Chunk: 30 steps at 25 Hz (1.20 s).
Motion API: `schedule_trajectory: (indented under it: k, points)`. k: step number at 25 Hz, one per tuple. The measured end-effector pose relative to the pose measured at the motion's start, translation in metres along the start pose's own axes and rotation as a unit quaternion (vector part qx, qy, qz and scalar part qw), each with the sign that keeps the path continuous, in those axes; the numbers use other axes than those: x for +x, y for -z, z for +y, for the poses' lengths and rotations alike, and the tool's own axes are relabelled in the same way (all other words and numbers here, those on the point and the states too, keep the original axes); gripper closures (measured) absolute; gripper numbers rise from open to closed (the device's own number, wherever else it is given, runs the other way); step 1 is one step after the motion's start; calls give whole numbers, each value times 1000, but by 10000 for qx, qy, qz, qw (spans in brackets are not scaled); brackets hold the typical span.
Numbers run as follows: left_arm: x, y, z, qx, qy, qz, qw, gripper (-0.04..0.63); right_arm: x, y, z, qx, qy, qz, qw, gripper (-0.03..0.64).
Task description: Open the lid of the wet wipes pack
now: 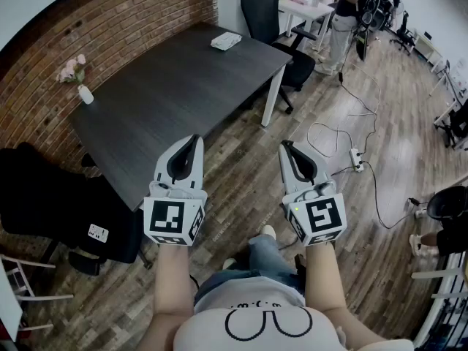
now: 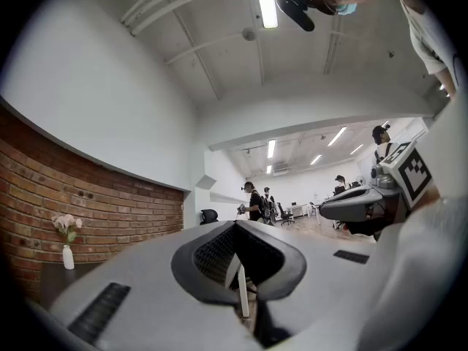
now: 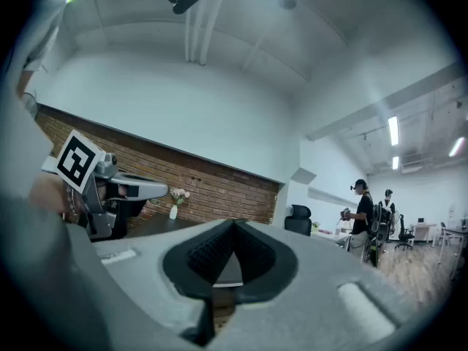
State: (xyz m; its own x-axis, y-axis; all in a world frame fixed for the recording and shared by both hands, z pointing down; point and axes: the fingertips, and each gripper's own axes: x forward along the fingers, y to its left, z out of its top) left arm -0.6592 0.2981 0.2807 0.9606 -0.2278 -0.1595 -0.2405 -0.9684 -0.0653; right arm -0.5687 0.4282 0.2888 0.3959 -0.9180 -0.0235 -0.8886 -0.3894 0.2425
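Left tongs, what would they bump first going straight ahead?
Probably nothing near: the left tongs aim out over the table, roughly toward the wipes pack, though their height above it is unclear.

Left gripper [image 1: 191, 146] and right gripper [image 1: 287, 148] hover closed; likely wipes pack [image 1: 226, 41] on far table [image 1: 168, 93].

A dark rectangular desk [image 1: 175, 86] on white legs stands on a wood-plank floor [image 1: 241, 163], with one long side along a brick wall [image 1: 110, 20]. A wet wipes pack [image 1: 226, 41] lies flat near the desk's far end. A small white vase [image 1: 85, 94] with pink flowers stands at the wall-side edge. On the floor to the right lie a white power strip [image 1: 357, 159] and a loose cable [image 1: 322, 131].
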Motion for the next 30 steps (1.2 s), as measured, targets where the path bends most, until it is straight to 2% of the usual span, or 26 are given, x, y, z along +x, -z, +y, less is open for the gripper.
schedule_trajectory:
  k: [7,14,22,30]
  points:
    - [63,22,-3,64,-19,131,9999,597,39,24,-49,173,-72,-82,9998,615]
    - [186,43,2,93,-131,249,9996,597,125,45,-138,239,-297,-175,9991,615]
    - [316,55,2,-69,-623,57,9980,597,214,62,-253,74,-785,-277,9965,615]
    - [393,80,15,-224,-903,248,9954,597,269,79,-317,85,-977,-303,9947,615]
